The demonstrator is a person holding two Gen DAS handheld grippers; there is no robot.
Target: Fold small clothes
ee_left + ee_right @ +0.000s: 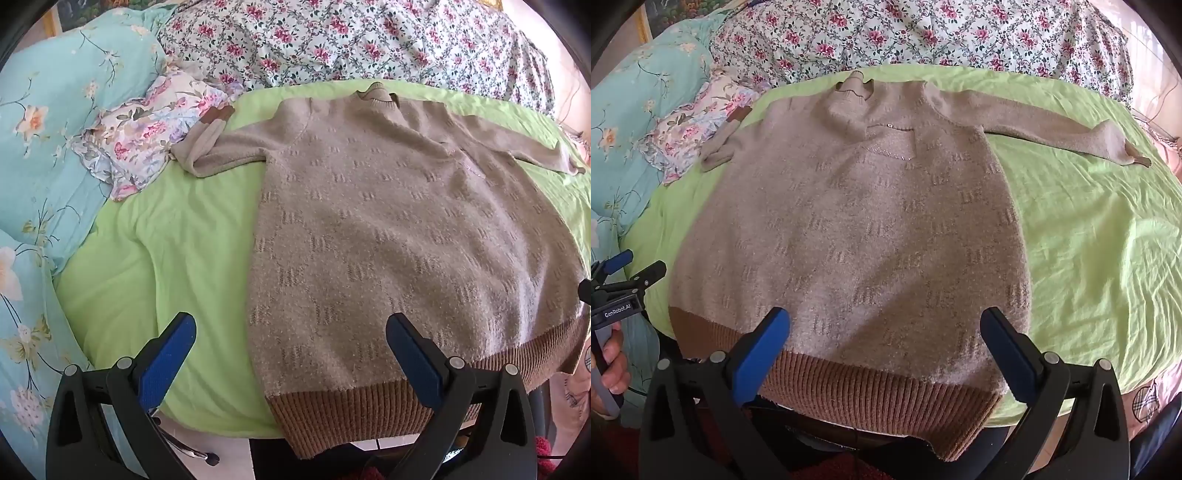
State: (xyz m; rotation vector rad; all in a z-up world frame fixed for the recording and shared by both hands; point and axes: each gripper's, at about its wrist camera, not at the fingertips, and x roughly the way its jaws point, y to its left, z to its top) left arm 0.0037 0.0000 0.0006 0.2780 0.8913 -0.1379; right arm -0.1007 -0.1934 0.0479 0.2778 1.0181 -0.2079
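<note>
A beige knitted sweater (857, 229) lies flat and face up on a bed covered by a light green sheet (1089, 240), its collar (855, 86) toward the far edge and its brown ribbed hem (849, 391) hanging a little over the near edge of the bed. One sleeve (1063, 133) stretches out straight toward the far right corner, its cuff resting on bare sheet. The other sleeve (221, 155) runs toward the far left, where its end is bent back and lies against a small floral pillow (147, 136).

The left claw (291, 354) hovers over the near edge with its blue-padded fingers (168, 362) spread wide, gripping nothing; between them lie the sweater's left side edge and a strip of green sheet. The right claw (886, 350) is likewise spread wide and holds nothing, poised over the hem near the sweater's right bottom corner. In the right wrist view the left claw (631, 271) shows at the bed's near left, held by the person's hand (613, 365).

A broad stretch of wrinkled green sheet lies uncovered to the right of the sweater, and a narrower one to its left. A turquoise floral quilt (48, 129) crowds the left edge of the bed, and a white quilt with pink roses (923, 37) is banked along the far edge, just behind the collar.
</note>
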